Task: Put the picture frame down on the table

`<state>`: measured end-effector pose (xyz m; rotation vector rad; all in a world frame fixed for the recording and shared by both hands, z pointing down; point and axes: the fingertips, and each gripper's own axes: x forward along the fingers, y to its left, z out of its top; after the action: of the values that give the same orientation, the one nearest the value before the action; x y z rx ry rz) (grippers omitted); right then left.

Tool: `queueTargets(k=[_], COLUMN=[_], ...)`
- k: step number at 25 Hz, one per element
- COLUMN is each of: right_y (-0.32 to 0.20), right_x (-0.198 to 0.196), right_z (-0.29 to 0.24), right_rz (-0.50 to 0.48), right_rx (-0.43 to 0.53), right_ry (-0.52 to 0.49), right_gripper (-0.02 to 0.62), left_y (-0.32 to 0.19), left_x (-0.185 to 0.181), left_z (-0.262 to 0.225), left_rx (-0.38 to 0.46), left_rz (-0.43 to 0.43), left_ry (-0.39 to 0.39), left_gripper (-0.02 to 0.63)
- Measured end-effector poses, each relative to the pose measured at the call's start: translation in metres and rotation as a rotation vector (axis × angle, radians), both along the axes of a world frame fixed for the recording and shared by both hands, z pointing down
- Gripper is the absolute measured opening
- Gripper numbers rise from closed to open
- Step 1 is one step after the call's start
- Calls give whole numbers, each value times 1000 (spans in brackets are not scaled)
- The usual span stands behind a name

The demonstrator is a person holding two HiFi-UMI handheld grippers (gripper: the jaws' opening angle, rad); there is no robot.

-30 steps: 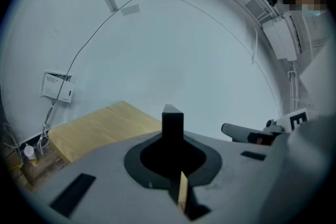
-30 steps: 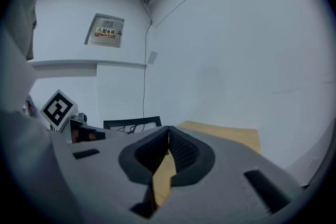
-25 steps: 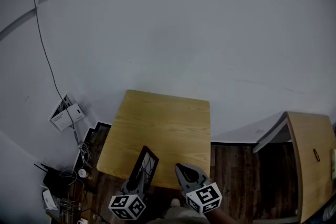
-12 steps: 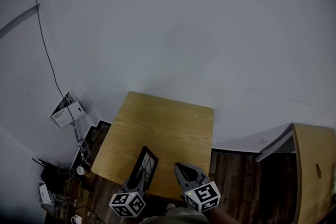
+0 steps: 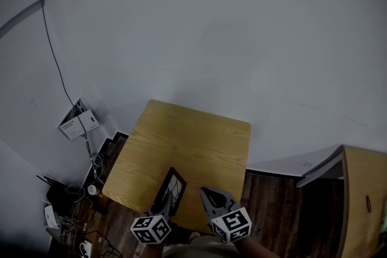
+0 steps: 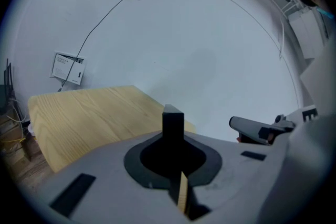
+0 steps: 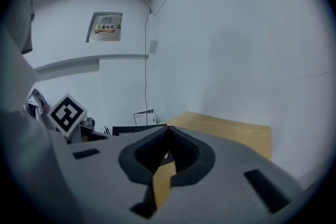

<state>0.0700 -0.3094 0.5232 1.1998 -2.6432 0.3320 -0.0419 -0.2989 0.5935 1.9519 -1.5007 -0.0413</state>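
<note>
A black picture frame (image 5: 171,190) stands upright over the near edge of the light wooden table (image 5: 187,142), and my left gripper (image 5: 159,208) is shut on its lower edge. In the left gripper view the frame's dark edge (image 6: 172,124) rises between the jaws, with the table (image 6: 89,113) beyond it. My right gripper (image 5: 208,195) hovers just right of the frame at the table's near edge, shut with nothing in it. In the right gripper view the jaws (image 7: 168,129) meet, and the frame (image 7: 139,128) shows as a dark bar to their left.
A white wall stands behind the table, with a cable (image 5: 57,69) running down it to a small box (image 5: 77,121). Tangled cables and gear (image 5: 66,214) lie on the dark floor at the left. A second wooden table (image 5: 366,190) is at the right.
Both grippers and the frame have shifted slightly to the right along the table's near edge. The grips are unchanged.
</note>
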Motion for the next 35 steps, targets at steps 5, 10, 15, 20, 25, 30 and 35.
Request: queueTargets(k=[5,10,15,20,25,30,35], right_y=[-2,-6,-8,-9,-10,-8,-9], right_x=[4,6,5,7,6,4,4], right_z=[15,21,21,25,25,26,27], right_rz=[-13,-18,-24,-22,-25,-32,-36], right_rx=[-33,-49,-54,-66,-67,-65,-69], right_ry=[13,13,4,11,15,22,23], right_gripper=[0,0,0,0,0,0,0], left_y=[-3,-5,-6,-9,-12,-13,-16], left_x=[9,12,11,12,11,5,-3], left_z=[20,37,48,56,61,66,72], left_rx=[-45,-93,-121,-126,-126,-134,-154], left_rz=[9,7,6,14,23,7,-28], left_ry=[12,21,25,4,-18,-86,-153], left_gripper=[11,11,11,12,14,45,90])
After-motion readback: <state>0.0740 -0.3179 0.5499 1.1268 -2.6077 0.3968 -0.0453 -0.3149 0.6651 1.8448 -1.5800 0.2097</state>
